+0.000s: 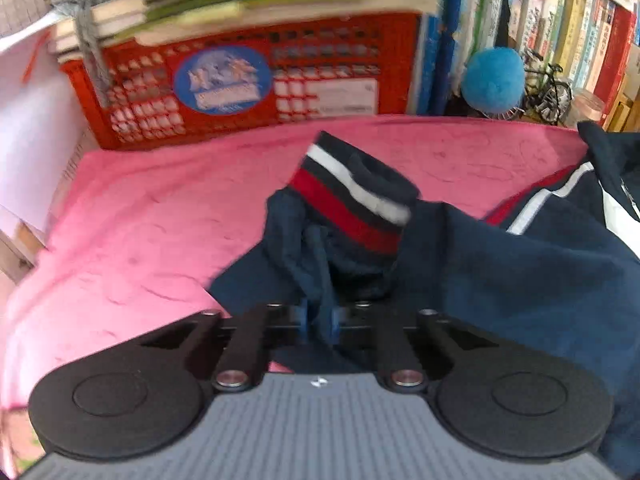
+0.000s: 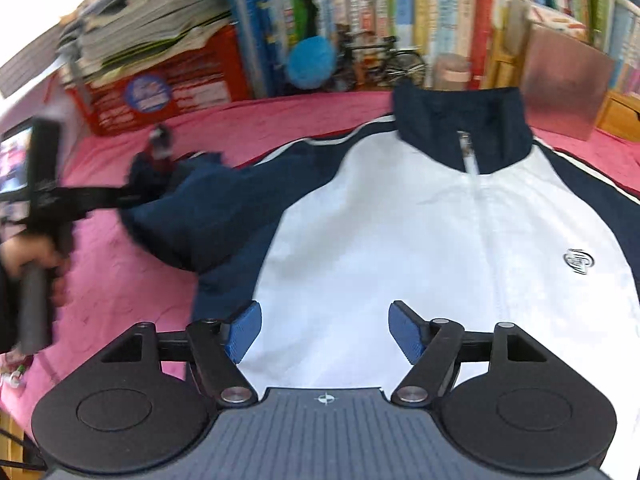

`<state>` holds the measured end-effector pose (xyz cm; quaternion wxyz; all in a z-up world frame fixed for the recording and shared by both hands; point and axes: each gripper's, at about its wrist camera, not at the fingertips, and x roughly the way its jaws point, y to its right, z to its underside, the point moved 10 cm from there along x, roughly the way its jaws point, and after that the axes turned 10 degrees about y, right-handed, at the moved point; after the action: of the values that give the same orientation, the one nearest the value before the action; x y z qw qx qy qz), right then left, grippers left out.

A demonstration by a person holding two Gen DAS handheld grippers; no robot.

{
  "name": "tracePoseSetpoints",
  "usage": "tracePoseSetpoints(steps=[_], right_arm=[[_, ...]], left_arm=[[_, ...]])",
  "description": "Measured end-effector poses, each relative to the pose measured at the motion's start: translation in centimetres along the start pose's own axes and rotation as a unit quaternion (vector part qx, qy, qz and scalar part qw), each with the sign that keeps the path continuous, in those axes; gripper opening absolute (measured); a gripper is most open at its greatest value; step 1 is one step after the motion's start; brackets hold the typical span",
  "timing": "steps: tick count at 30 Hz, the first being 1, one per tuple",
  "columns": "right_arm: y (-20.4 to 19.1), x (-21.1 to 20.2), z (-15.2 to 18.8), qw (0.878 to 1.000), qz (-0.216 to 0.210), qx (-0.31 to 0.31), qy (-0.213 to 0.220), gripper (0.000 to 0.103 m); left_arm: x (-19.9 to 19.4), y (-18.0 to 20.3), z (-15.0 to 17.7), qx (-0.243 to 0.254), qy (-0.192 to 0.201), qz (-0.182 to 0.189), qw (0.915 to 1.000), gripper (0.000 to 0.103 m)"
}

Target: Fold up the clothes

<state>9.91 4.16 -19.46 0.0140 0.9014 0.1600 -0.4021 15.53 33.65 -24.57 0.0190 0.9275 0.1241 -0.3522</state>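
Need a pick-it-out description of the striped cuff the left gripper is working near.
On the pink blanket lies a navy-and-white zip jacket. Its navy sleeve is bunched up and pinched in the left gripper. The cuff is that sleeve's ribbed end, the only part with red and white bands.

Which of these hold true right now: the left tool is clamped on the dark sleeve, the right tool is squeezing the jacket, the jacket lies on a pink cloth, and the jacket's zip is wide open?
1. The left gripper is clamped on the navy sleeve with red-and-white striped cuff. True.
2. The right gripper is squeezing the white-and-navy zip jacket. False: its jaws stand apart, holding nothing.
3. The jacket lies on a pink textured cloth. True.
4. The jacket's zip is wide open. False: the front is closed up to the navy collar.
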Motion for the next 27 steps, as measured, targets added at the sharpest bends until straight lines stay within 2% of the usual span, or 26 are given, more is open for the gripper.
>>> tracePoseSetpoints(steps=[3, 7, 8, 10, 12, 14, 15, 16, 18, 19, 25, 27], right_arm=[[1.0, 0.4, -0.4, 1.000, 0.011, 0.011, 0.009, 0.071], [0.5, 1.5, -1.0, 1.000, 0.003, 0.007, 0.018, 0.075], [0.2, 1.9, -1.1, 1.000, -0.001, 0.004, 0.016, 0.076], [-0.6, 2.6, -1.2, 1.000, -0.010, -0.003, 0.008, 0.078], [-1.8, 3.4, -1.1, 1.000, -0.021, -0.013, -0.001, 0.078], [-3.2, 3.9, -1.2, 0.999, -0.029, -0.021, -0.005, 0.078], [-3.9, 4.1, -1.3, 0.999, -0.035, -0.025, -0.007, 0.079], [-4.7, 4.3, -1.4, 0.999, -0.041, -0.029, -0.008, 0.079], [-6.2, 4.6, -1.7, 0.998, -0.055, -0.040, -0.010, 0.080], [-6.9, 4.7, -1.8, 0.997, -0.062, -0.044, -0.012, 0.081], [-11.3, 6.9, -3.5, 0.994, -0.094, -0.053, -0.010, 0.081], [-12.6, 7.6, -3.9, 0.993, -0.099, -0.061, -0.010, 0.081]], left_arm=[[-2.3, -5.8, -2.5, -0.030, 0.038, -0.046, 0.9978, 0.002], [-3.0, -11.6, -2.8, -0.033, 0.028, -0.079, 0.9960, 0.003], [-3.2, -13.1, -2.8, -0.033, 0.025, -0.086, 0.9954, 0.005], [-3.4, -16.0, -2.8, -0.034, 0.018, -0.102, 0.9940, 0.017], [-3.5, -18.1, -2.3, -0.032, 0.002, -0.117, 0.9926, 0.020], [-3.7, -18.3, -1.2, -0.035, -0.018, -0.119, 0.9921, 0.036], [-4.1, -18.2, -1.0, -0.037, -0.019, -0.119, 0.9920, 0.052], [-4.5, -18.2, -0.8, -0.038, -0.020, -0.119, 0.9919, 0.062], [-5.4, -18.2, -0.4, -0.042, -0.021, -0.119, 0.9918, 0.069], [-5.8, -18.2, -0.2, -0.044, -0.022, -0.119, 0.9917, 0.077], [-8.5, -18.1, 1.0, -0.054, -0.027, -0.119, 0.9911, 0.077], [-9.9, -16.8, -0.6, -0.060, 0.027, -0.072, 0.9952, 0.078]])
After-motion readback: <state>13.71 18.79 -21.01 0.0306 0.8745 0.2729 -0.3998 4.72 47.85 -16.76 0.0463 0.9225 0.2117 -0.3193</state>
